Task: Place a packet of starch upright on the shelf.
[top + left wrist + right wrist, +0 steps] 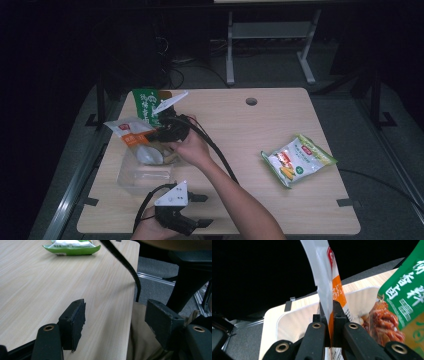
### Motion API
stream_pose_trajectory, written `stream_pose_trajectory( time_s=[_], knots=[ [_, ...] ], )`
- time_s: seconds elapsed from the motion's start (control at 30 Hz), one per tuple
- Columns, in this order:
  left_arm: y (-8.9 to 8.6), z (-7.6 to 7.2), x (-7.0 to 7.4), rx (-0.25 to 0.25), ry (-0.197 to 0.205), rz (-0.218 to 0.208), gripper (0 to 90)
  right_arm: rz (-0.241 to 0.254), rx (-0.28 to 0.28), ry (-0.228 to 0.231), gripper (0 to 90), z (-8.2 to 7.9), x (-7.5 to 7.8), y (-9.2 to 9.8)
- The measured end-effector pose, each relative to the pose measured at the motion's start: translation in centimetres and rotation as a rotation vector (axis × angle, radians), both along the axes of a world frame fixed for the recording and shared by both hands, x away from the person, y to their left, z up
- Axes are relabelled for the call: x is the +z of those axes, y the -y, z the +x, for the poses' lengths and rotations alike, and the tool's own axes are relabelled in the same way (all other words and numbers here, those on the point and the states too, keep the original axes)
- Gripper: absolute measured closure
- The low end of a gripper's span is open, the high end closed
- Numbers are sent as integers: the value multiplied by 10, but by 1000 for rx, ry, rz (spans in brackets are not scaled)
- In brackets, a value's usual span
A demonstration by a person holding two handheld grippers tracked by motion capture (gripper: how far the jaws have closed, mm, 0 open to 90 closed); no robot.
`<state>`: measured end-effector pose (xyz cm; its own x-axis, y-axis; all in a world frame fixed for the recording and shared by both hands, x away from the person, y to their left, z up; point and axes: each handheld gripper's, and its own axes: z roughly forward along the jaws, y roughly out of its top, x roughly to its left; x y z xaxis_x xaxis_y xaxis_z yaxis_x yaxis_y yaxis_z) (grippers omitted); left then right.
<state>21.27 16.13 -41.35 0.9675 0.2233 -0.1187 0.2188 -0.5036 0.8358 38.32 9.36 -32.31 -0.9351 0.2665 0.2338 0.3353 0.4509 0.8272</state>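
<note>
Here the right gripper point(329, 315), jaws clamped on the white-and-orange snack packet point(329, 285), carries it above the clear plastic bin point(131, 181) beside a green packet point(146, 105), while the left gripper point(200, 210) waits wide open and another packet point(298, 160) remains unpacked.

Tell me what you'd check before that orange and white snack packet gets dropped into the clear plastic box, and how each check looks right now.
1. Grip on the orange and white packet: ok. The right gripper has its fingers pinched shut on the packet's edge.
2. Packet over the clear box: ok. In the right gripper view the box's rim lies right behind and below it.
3. Room in the box: cannot tell. Something already lies inside, and the green packet hangs close beside.
4. Left gripper out of the way: ok. It sits open at the table's near edge, holding nothing.
5. Yellow-green packet: ok, lying apart on the table.
</note>
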Motion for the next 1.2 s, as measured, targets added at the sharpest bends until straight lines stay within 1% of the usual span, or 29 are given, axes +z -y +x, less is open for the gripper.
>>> stream_pose_trajectory(
  time_s=[0.03,0.07,0.13,0.2,0.27,0.3,0.37,0.4,0.43,0.5,0.53,0.6,0.63,0.7,0.77,0.87,0.9,0.93,0.97,1.0,1.03,1.1,1.2],
  knots=[
    [0,0,0,-5,13,2,325,9,-1,2,900,1,-2,-4],
    [-1,0,0,-4,13,1,325,11,-3,-2,900,2,-3,-7],
    [-1,-1,-2,-10,3,-5,325,26,-2,-13,900,4,-7,-13],
    [-2,-1,-3,-3,-8,-8,319,29,-4,-23,900,5,-13,-19],
    [-3,-2,-2,0,-6,-11,320,31,-4,-34,900,6,-20,-24],
    [-3,-1,-1,-4,1,-8,320,28,-1,-34,900,6,-24,-26],
    [-4,-1,-1,1,-5,-10,320,20,0,-38,899,6,-33,-29],
    [-4,-1,-1,2,-16,-19,320,5,-4,-37,900,5,-36,-30],
    [-4,-1,-1,1,-16,-19,319,-9,-6,-27,899,4,-39,-31],
    [-4,-1,-1,-3,-13,-13,320,8,-3,-38,898,4,-43,-28],
    [-4,-1,-1,-4,-14,-16,320,8,-8,-34,896,4,-44,-27],
    [-3,-1,-1,-3,-17,-15,320,-13,0,-32,892,5,-45,-24],
    [-2,0,-2,-1,-19,-15,320,-12,1,-34,891,5,-45,-22],
    [-2,0,-2,0,-20,-14,319,-41,0,-17,885,5,-45,-19],
    [-1,0,-2,-3,-14,-10,319,-56,1,-7,873,5,-45,-16],
    [0,0,-2,-2,-12,-13,320,-64,1,-6,863,6,-46,-9],
    [0,0,-2,-1,-11,-12,319,-59,-1,-17,863,6,-46,-7],
    [1,0,-3,-2,-11,-9,319,-65,1,-18,866,6,-47,-5],
    [1,0,-3,-2,-9,-7,319,-66,3,-31,873,7,-48,-4],
    [1,0,-3,0,-9,-5,319,-68,8,-28,880,7,-49,-3],
    [1,1,-3,3,-9,-3,319,-77,6,-35,886,7,-49,-2],
    [1,1,-3,4,-8,-2,318,-76,11,-44,889,9,-52,0],
    [2,1,-4,7,-7,-3,317,-77,4,-69,889,10,-55,3]
  ],
)
